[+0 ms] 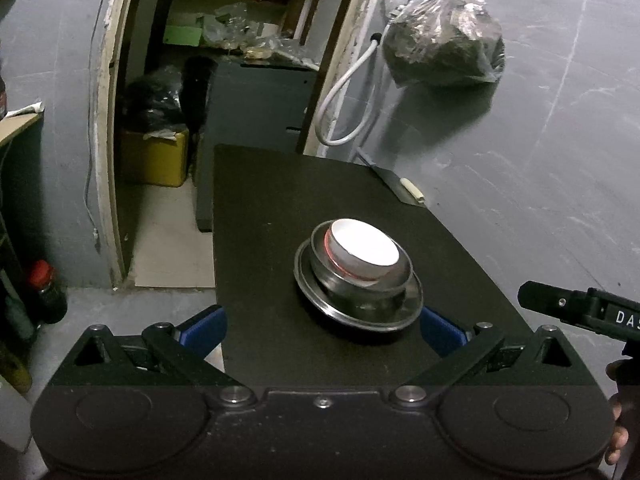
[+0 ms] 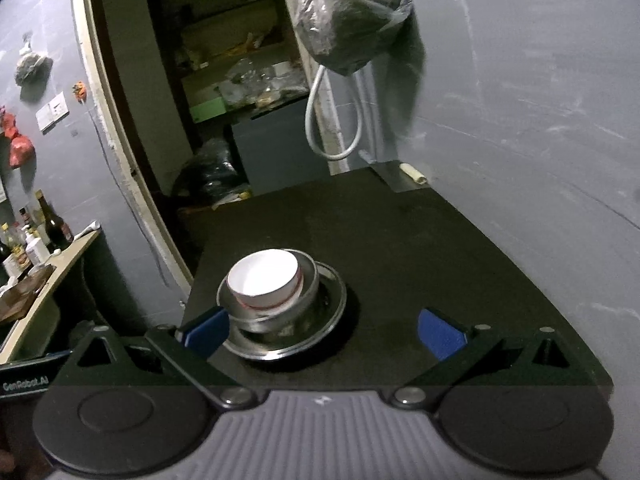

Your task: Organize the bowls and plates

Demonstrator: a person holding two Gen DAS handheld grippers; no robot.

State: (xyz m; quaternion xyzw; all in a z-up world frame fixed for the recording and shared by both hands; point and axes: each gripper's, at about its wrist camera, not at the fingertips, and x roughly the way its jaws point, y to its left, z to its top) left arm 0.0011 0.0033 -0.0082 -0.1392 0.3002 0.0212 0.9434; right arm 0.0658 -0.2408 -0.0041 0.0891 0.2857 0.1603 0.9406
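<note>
**Nested stack on the dark tabletop, both grippers released**

Stack: a white bowl (image 1: 366, 248) with a red band low on its outer wall sits inside a steel bowl (image 1: 360, 276), which sits on a shallow steel plate (image 1: 320, 300). All three round. Steel is shiny and reflective; the white bowl looks matte and empty inside. The white bowl sits off-centre, tipped toward one wall of the steel bowl.

Location: the stack stands on the black tabletop (image 1: 260, 220), nearer the front edge than the back. Surface is matte, faintly speckled. At the back right corner lies a small cream-coloured roll (image 1: 412, 190).

Left gripper (image 1: 322, 330): blue-padded fingers (image 1: 204, 328) spread wide, gripping nothing, hovering at the front edge with the plate's near rim between them.

Right gripper (image 2: 324, 332): fingers likewise spread and empty. Its left pad (image 2: 208, 332) overlaps the plate's near-left rim in view; contact cannot be told. A fingertip of the holding hand shows at the left view's right border.

Behind: grey wall, a hanging plastic bag (image 1: 444, 40) of dark material, a looped white hose (image 1: 344, 96).
</note>
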